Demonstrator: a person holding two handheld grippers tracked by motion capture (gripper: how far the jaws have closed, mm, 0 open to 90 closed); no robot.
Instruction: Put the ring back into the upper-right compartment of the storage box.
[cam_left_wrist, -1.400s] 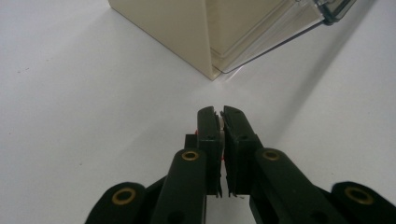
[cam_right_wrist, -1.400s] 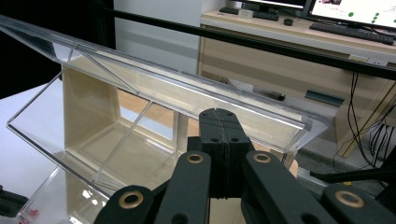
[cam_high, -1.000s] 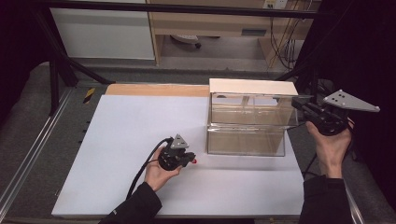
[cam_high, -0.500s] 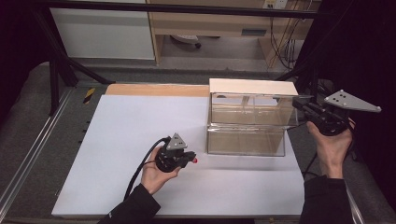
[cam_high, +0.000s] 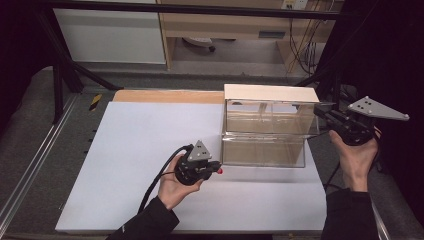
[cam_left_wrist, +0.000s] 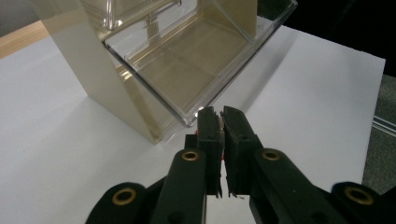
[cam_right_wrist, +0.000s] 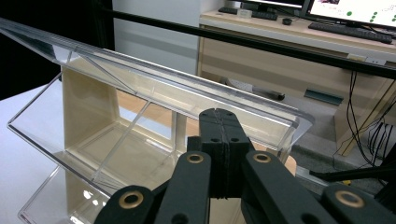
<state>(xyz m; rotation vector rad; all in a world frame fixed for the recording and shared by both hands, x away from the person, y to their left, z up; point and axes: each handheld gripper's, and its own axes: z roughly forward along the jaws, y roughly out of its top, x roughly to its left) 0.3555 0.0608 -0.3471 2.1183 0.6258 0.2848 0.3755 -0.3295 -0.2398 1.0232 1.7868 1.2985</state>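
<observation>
A cream cabinet (cam_high: 270, 93) with two clear tilt-out bins stands on the white table (cam_high: 140, 135). My left gripper (cam_high: 218, 170) is held just left of the lower clear bin (cam_high: 262, 150), near its front corner. In the left gripper view its jaws (cam_left_wrist: 219, 114) are shut on a small pale piece with a bit of red (cam_left_wrist: 211, 122), right before the lower bin's rim (cam_left_wrist: 187, 51). My right gripper (cam_high: 319, 112) is at the right end of the upper bin (cam_high: 270, 116). Its jaws (cam_right_wrist: 217, 114) are pressed together against that bin's clear rim (cam_right_wrist: 154, 84); whether they pinch it is unclear.
A wooden strip (cam_high: 165, 96) runs along the table's far edge, with a small yellow item (cam_high: 95, 101) off the far left corner. Metal rails (cam_high: 35, 165) border the left side. Behind the table stand a desk and hanging cables (cam_high: 305, 45).
My left gripper has lifted a little and drifted toward the lower bin. The right gripper and the cabinet stay where they were.
</observation>
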